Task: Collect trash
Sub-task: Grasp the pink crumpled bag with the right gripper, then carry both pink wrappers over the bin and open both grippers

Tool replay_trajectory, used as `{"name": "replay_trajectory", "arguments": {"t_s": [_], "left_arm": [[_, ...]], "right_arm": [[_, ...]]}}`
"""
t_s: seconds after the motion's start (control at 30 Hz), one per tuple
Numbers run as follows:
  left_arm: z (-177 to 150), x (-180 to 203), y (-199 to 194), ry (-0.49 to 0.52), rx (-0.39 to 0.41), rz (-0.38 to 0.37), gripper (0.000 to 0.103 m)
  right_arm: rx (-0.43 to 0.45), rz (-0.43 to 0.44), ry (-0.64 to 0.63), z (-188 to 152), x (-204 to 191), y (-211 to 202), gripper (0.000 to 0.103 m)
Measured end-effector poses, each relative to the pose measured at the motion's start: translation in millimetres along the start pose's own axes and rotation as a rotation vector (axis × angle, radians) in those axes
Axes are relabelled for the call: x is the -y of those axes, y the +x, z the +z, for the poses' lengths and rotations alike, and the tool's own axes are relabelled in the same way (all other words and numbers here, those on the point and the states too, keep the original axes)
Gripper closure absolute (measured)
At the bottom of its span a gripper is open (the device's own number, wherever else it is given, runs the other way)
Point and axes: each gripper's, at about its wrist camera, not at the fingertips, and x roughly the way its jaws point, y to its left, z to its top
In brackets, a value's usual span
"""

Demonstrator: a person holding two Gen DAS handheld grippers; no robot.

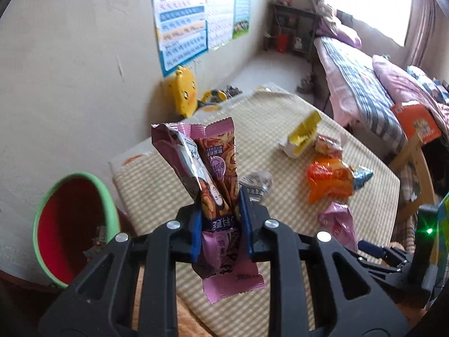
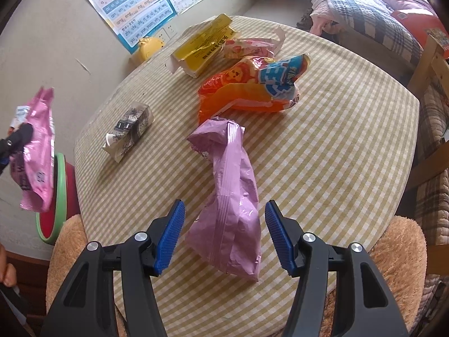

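Pinching a pink snack wrapper (image 1: 217, 196) between its blue pads, the left gripper (image 1: 220, 224) holds it off the table, the wrapper standing up past the fingertips and hanging down below them; in the right wrist view the same wrapper (image 2: 36, 151) shows at the far left edge, held above a red bin with a green rim (image 2: 60, 196). From the left wrist view that bin (image 1: 73, 224) sits to the left of the fingers and lower, beside the checked tablecloth (image 1: 280, 129), with some scraps inside it

The right gripper (image 2: 224, 219) has its fingers spread, one blue pad (image 2: 171, 236) on each side of a crumpled pink bag (image 2: 233, 196) that lies on the checked tablecloth (image 2: 336, 168). The pads stand apart from the bag and do not press on it. The bag stretches forward from between the fingers, its far end folded over

Beyond the fingertips of the right gripper, past the pink bag, lies an orange snack bag (image 2: 252, 87) with a blue end. Farther ahead and slightly left is an open yellow carton (image 2: 202, 47), touching a pink and white wrapper (image 2: 249, 46) on its right. To the left of the fingers and ahead lies a small black-and-white printed wrapper (image 2: 129, 132), well apart from the pink bag

Near the bottom left edge of the right wrist view, part of a person's hand (image 2: 7, 272) shows
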Motion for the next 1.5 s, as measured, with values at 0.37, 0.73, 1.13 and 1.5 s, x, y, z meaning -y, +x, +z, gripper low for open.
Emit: {"name": "replay_trajectory", "arguments": {"t_s": [0.37,0.73,1.13,1.5], "left_arm": [[-1.2,-36.9,-19.2,-0.077,0.055,0.028,0.08],[-9.4,-62.9,-29.2,-0.115,0.08,0.058,0.08],[-15.9,-78.2,-31.5,-0.144,0.088,0.074,0.08],[-22.5,-102.6,-34.8,-0.196,0.098,0.09,0.08]], "right_arm": [[0.072,0.047,-0.102,3.8,-39.1,-23.4,0.076],[0.184,0.126,-0.165,28.1,-88.8,-63.4,0.076],[0.234,0.166,-0.236,40.1,-132.9,-77.6,0.076],[0.237,0.193,-0.285,42.4,-162.5,-76.6,0.076]]}}
